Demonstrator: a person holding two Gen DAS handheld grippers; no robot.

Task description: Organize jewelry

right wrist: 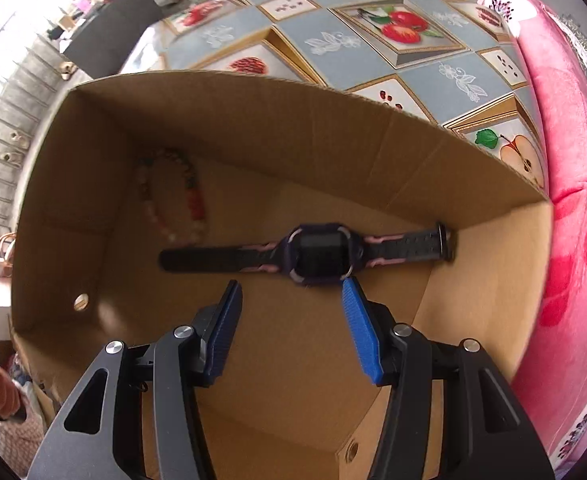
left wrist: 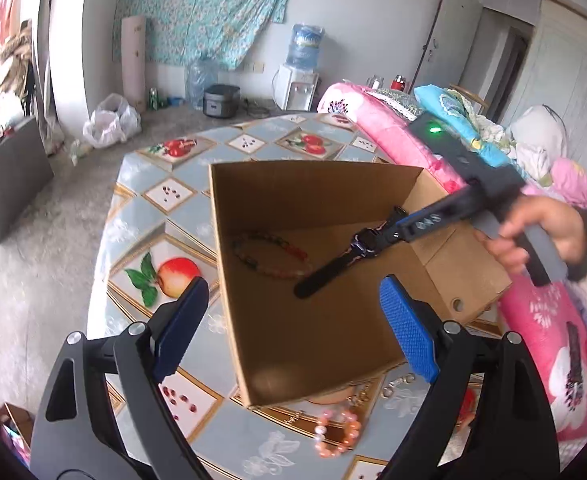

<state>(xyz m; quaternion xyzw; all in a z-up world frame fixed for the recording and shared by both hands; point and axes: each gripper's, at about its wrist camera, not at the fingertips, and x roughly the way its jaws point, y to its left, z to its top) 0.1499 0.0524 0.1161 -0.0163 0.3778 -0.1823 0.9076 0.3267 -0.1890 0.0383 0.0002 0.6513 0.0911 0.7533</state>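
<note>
An open cardboard box (left wrist: 253,184) stands on the table. Inside it lie a multicoloured bead bracelet (left wrist: 269,254) and a black and purple watch (left wrist: 345,256). In the right wrist view the watch (right wrist: 317,254) lies just beyond my right gripper (right wrist: 291,284), which is open over the box (right wrist: 253,120), the bracelet (right wrist: 173,196) to its left. My right gripper (left wrist: 397,226) reaches into the box from the right. My left gripper (left wrist: 293,296) is open and empty above the box's near side.
A pink bead bracelet (left wrist: 337,432) and small metal pieces (left wrist: 397,384) lie on the fruit-patterned tablecloth (left wrist: 165,196) in front of the box. A pink quilt (left wrist: 545,320) lies along the table's right side. A water dispenser (left wrist: 299,80) stands at the back wall.
</note>
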